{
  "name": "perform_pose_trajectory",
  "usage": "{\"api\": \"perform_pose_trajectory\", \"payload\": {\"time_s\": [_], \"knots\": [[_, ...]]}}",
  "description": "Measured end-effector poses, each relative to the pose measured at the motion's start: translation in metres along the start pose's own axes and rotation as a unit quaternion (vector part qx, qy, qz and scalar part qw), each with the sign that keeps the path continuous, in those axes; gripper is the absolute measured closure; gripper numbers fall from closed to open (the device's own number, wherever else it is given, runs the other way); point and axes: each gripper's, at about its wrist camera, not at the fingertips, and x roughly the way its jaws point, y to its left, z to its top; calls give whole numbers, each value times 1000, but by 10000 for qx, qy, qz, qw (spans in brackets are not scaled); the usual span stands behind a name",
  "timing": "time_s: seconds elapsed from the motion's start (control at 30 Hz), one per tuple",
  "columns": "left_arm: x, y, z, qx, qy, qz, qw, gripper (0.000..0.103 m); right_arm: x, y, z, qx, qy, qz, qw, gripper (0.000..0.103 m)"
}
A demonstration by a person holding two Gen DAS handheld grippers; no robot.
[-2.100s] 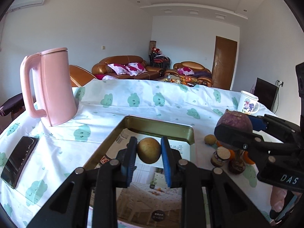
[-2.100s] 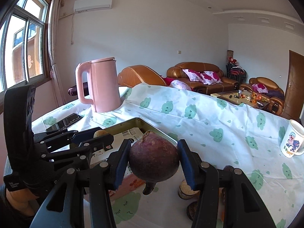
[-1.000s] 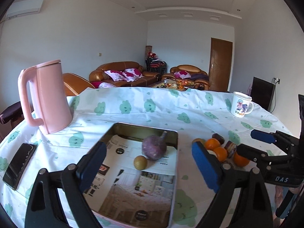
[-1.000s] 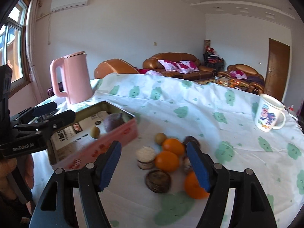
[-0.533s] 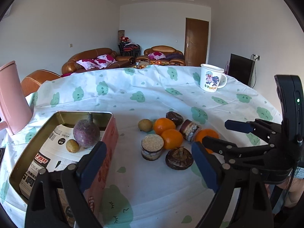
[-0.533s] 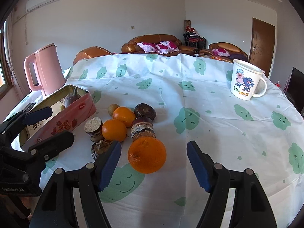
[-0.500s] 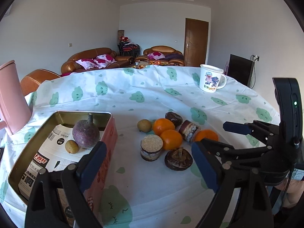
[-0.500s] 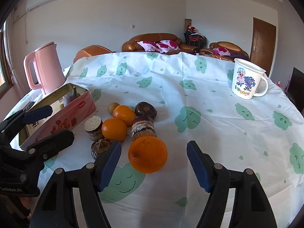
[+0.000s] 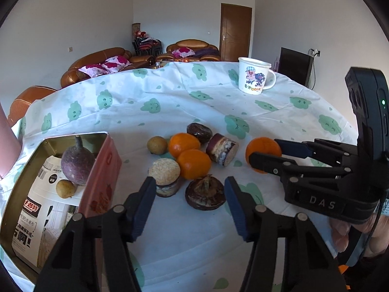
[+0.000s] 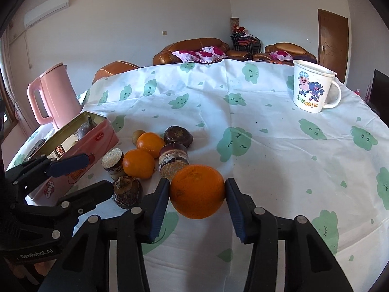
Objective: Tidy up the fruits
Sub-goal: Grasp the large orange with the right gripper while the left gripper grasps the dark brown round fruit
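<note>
The right gripper (image 10: pixel 197 192) has its blue pads against both sides of a large orange (image 10: pixel 197 192), pinching it where it sits on the worktop (image 10: pixel 279 150), which is covered by a white cloth with green cloud faces. Just ahead and to the left of that gripper lies the rest of the fruit pile: a cut purple-brown piece with a grainy face (image 10: pixel 173 160), two smaller oranges (image 10: pixel 138 163) touching each other, a dark round fruit (image 10: pixel 178 134) behind them, a small tan fruit (image 10: pixel 137 136) at the far left of the pile, and a short round piece with a pale top (image 10: pixel 112 160).

The left gripper (image 9: pixel 189 202) is spread wide and holds nothing. A dark brown stemmed fruit (image 9: pixel 205 194) sits between its pads, touching neither as far as the view shows. To its left stands a pink tin box (image 9: pixel 102 170), open at the top, holding a purple round fruit with a stalk (image 9: pixel 77 163) and a small yellow-brown fruit (image 9: pixel 65 188) on printed paper.

Far ahead of the right gripper, to its right, a white cartoon mug (image 10: pixel 313 87) stands upright. Beyond the tin is a pink kettle (image 10: pixel 54 95).
</note>
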Motion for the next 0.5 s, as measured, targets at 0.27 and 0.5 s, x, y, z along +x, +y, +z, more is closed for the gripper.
{"api": "perform_pose_trajectory", "payload": {"time_s": [0.27, 0.5], "knots": [[22, -9, 1, -156, 479, -384, 9980, 50, 1, -3, 1, 74, 29, 69, 9999, 54], [26, -4, 4, -287, 533, -402, 9974, 61, 6, -6, 2, 112, 140, 200, 9996, 54]]}}
